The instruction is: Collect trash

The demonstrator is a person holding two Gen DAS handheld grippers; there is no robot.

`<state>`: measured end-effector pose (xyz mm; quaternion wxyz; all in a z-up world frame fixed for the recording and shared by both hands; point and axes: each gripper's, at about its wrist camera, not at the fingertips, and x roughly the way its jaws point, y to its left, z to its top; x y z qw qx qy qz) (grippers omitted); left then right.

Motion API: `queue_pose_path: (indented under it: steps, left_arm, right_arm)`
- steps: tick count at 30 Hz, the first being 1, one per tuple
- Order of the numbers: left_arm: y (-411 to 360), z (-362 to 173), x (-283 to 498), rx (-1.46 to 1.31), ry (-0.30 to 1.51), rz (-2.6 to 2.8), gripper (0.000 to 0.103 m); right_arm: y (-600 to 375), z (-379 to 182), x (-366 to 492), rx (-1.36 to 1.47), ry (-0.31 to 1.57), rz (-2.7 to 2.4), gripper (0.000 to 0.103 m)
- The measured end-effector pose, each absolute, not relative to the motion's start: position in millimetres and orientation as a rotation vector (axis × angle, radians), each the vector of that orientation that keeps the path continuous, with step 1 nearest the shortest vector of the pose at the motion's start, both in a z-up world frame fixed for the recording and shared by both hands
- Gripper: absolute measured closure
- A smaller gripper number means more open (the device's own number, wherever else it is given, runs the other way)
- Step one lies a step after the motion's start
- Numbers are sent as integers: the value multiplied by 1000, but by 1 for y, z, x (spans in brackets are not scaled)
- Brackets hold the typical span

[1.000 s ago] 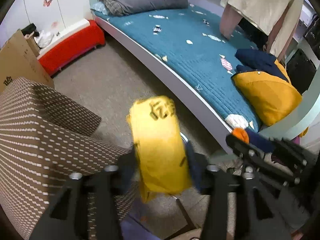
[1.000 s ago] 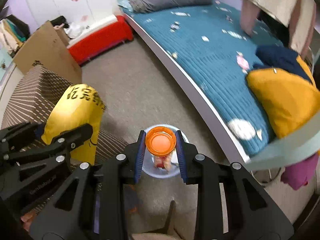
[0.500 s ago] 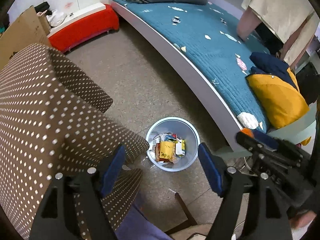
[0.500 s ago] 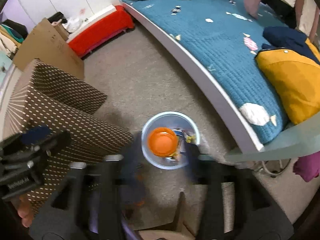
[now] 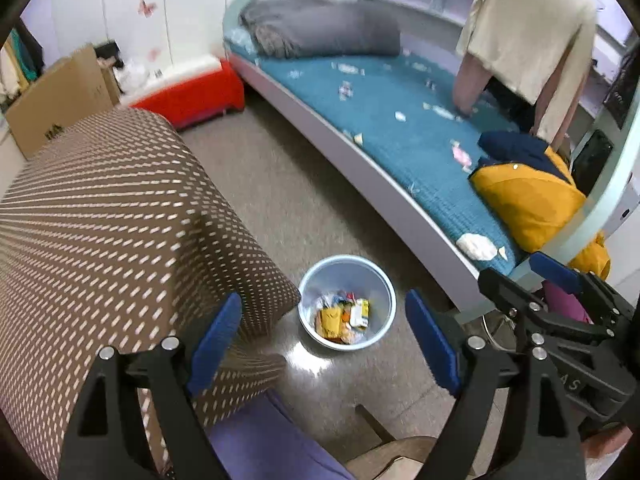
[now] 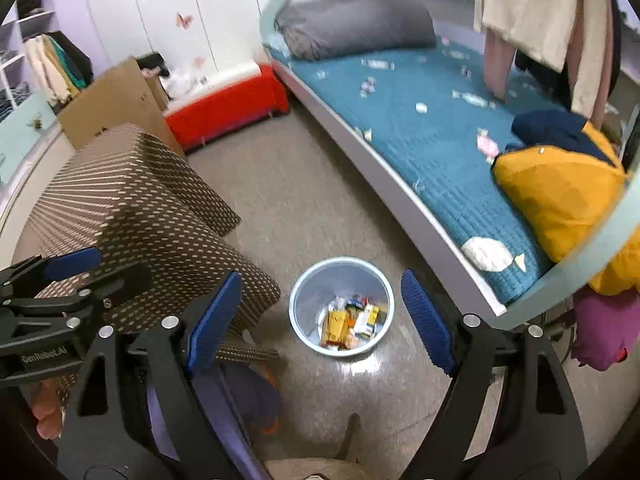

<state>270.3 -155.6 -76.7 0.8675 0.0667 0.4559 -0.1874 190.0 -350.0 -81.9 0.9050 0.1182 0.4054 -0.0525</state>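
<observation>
Trash bin [image 5: 347,272] on grey floor [image 5: 280,184]

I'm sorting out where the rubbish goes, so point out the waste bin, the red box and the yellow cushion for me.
waste bin [image 6: 297,312], right wrist view, on its left inner wall.
red box [image 6: 224,114], right wrist view, on its red front face.
yellow cushion [image 5: 524,196], left wrist view, on the middle of its fabric.

Bin [image 5: 308,300] at lower centre looks like smooth pale plastic, floor [image 5: 288,184] shiny near it. Bed [image 5: 420,148] cover is quilted cloth, box [image 5: 52,108] upper left matt cardboard, gripper pads [image 6: 426,322] ribbed.
</observation>
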Motion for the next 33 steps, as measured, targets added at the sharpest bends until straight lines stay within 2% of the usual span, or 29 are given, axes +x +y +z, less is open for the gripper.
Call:
queue_pose_path:
  steps: [7, 16, 26, 33]
  left_arm:
    - [-125, -46, 191, 134, 749, -334, 17]
    - [-92, -7, 119, 74, 573, -194, 17]
    - [-77, 24, 77, 49, 459, -114, 17]
    - [-76, 24, 68, 37, 438, -94, 17]
  right_arm:
    - [-319, -47, 111, 239, 638, -103, 22]
    - [-283, -17, 55, 165, 494, -23, 22]
    - [-271, 12, 25, 99, 370, 0, 22]
    - [-270, 11, 19, 97, 359, 9, 22]
